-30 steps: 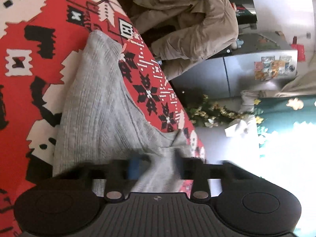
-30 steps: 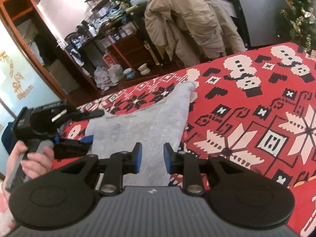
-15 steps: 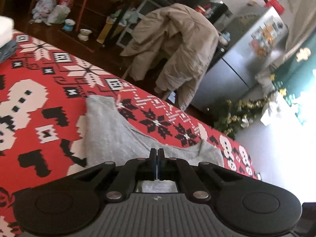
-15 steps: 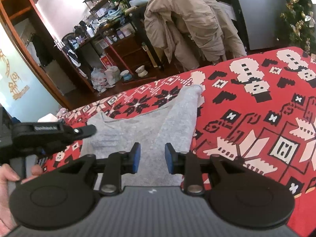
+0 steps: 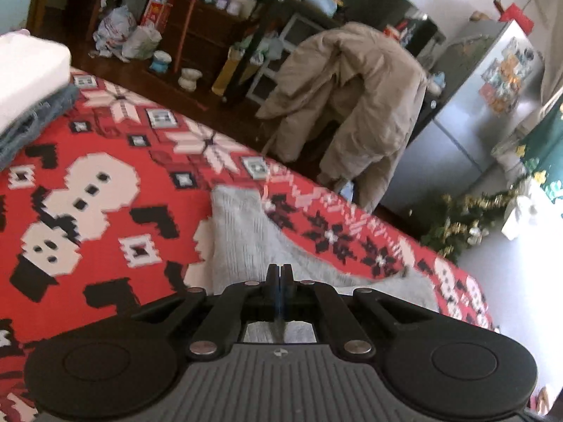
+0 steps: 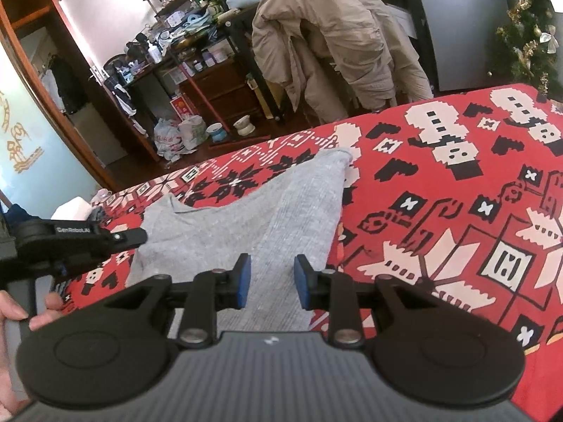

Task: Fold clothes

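A grey knit sweater point(image 6: 281, 218) lies spread on the red patterned blanket point(image 6: 457, 211), one sleeve reaching toward the far edge. My left gripper point(image 5: 279, 277) is shut at the sweater's point(image 5: 246, 239) near edge, and grey cloth shows right under its fingers. The right wrist view shows this same left gripper point(image 6: 139, 235), held by a hand point(image 6: 21, 316), with its tip at the sweater's left edge. My right gripper point(image 6: 272, 281) hovers open over the sweater's near part, blue pads apart, nothing between them.
A stack of folded clothes point(image 5: 28, 81) sits on the blanket's far left corner. Beyond the bed stand a chair draped with a beige coat point(image 5: 352, 105), cluttered shelves point(image 6: 197, 56), a fridge point(image 5: 475, 116) and a small Christmas tree point(image 6: 527, 35).
My left gripper was open over the sweater pointing down; it has shut at the sweater's edge and tilted up to look across the bed. The right gripper stays open and has shifted slightly.
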A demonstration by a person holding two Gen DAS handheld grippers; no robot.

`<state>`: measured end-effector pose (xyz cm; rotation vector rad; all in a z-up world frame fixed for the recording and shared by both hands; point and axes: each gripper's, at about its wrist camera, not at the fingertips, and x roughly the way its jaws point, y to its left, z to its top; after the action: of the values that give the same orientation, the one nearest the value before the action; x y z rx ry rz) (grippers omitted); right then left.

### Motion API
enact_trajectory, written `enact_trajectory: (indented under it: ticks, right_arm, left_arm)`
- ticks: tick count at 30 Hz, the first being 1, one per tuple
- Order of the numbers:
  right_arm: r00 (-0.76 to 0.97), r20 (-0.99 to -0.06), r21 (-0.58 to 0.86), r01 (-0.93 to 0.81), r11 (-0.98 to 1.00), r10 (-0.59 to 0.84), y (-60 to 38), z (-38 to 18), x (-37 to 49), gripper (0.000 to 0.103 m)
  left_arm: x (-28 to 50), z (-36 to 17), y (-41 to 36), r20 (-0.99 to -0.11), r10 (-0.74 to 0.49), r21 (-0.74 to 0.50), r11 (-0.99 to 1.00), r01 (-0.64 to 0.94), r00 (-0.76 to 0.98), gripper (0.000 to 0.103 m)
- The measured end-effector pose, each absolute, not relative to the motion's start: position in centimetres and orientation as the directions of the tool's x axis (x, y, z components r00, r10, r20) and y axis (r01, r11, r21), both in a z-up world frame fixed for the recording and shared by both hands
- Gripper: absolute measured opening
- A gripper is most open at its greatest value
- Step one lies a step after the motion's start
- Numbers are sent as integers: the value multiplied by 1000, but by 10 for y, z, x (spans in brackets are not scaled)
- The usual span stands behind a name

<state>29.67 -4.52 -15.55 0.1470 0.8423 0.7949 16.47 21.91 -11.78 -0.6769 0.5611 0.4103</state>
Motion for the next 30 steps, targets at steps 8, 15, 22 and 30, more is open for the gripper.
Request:
enact_trajectory:
  ticks: [8,15,22,30]
  right_arm:
    - [404,-664,354,-570,741,629,-37,-165,298,30]
    - [468,-605,348,-573,742,645,-39,-152,296,19]
    - [505,-564,316,-599,735,654,-34,-144,291,17]
    - [576,-516,304,-568,764,634,-32,-134,310,11]
  left_arm:
    - [170,-127,223,-651,149,-462,699,-545,744,1]
    - [165,-128,229,-661,173,-461,674,-577,730,9]
    - [169,-108,196,-580,58,-504,759,-413,813,13]
    - [188,-120,163,-629,-1,-435,829,-351,778,11]
